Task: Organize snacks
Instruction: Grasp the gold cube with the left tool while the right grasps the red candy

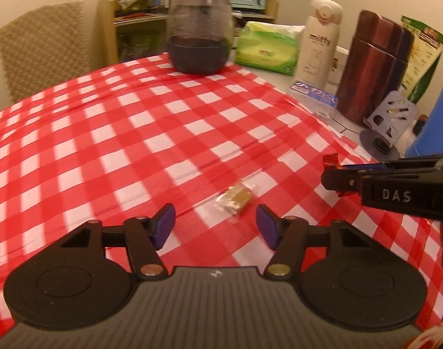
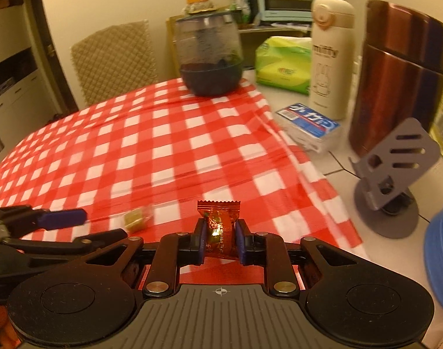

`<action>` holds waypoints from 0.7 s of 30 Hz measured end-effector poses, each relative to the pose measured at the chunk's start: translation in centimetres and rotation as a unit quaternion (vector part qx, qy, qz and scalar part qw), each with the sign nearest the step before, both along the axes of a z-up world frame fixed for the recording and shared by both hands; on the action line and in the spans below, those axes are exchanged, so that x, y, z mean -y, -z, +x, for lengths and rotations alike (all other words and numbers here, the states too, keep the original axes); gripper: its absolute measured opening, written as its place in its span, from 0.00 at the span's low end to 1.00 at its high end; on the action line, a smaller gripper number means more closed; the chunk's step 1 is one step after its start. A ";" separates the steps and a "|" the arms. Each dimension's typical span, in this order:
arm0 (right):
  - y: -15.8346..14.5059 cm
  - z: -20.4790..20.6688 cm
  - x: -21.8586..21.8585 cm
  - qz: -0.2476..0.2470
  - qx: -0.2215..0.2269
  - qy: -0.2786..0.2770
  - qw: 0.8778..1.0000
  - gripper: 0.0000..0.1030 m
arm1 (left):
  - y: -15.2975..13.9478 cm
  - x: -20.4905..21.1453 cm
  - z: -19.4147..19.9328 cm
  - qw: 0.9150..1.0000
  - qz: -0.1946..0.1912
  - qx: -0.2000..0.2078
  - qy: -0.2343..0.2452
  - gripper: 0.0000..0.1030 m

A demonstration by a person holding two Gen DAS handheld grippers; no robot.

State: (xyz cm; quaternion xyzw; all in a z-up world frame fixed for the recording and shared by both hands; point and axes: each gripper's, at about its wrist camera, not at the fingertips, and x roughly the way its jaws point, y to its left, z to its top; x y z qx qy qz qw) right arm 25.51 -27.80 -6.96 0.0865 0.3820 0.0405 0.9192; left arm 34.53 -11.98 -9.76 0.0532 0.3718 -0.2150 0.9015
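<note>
Right tool (image 2: 220, 240) is clamped narrow on a red-wrapped candy (image 2: 220, 226), the crimped top of the wrapper sticking up between the blue pads. That pick looks secured. The left tool (image 1: 215, 222) comes in over the checked cloth (image 1: 134, 133) with its jaws apart and nothing between them; a small clear-wrapped greenish snack (image 1: 235, 199) lies on the cloth just ahead of the pads, not yet touched. From the right wrist view that same snack sits beside the left tool's fingers, near the counter's front edge.

So the step in hand reads as picking up: one piece held, the second being lined up. The next move, I'd judge, asks the left tool to go lower and straddle the little packet, then close gently, since the wrapper looks thin and slippery and could skate away on the cloth.

Containers now. At the far edge of the cloth stands a dark tinted jar (image 1: 199, 33) with a lid on; the lower part looks dark, but what's inside I cannot tell. A tall brown canister (image 2: 396, 78) stands closed along the counter's right edge, contents hidden. A blue rim (image 2: 439, 258) shows at the near right corner, too cropped to read.
</note>
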 end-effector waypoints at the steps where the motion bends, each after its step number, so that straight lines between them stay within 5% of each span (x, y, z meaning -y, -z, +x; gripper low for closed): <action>1: 0.1 0.0 0.2 0.002 0.000 0.004 1.000 0.21 | 0.2 0.3 0.2 1.000 0.000 0.006 0.007 0.53; 10: 0.3 0.1 0.9 -0.002 0.004 0.018 1.000 0.20 | 1.3 2.0 1.4 0.999 0.019 0.034 0.038 0.37; 14: 0.3 0.1 1.1 -0.003 0.006 0.023 1.000 0.20 | 1.2 2.3 1.1 0.999 0.013 0.029 0.040 0.19; 21: 0.2 0.1 0.8 0.000 0.005 0.020 1.000 0.20 | 0.7 1.4 -1.0 1.000 -0.011 0.001 -0.007 0.18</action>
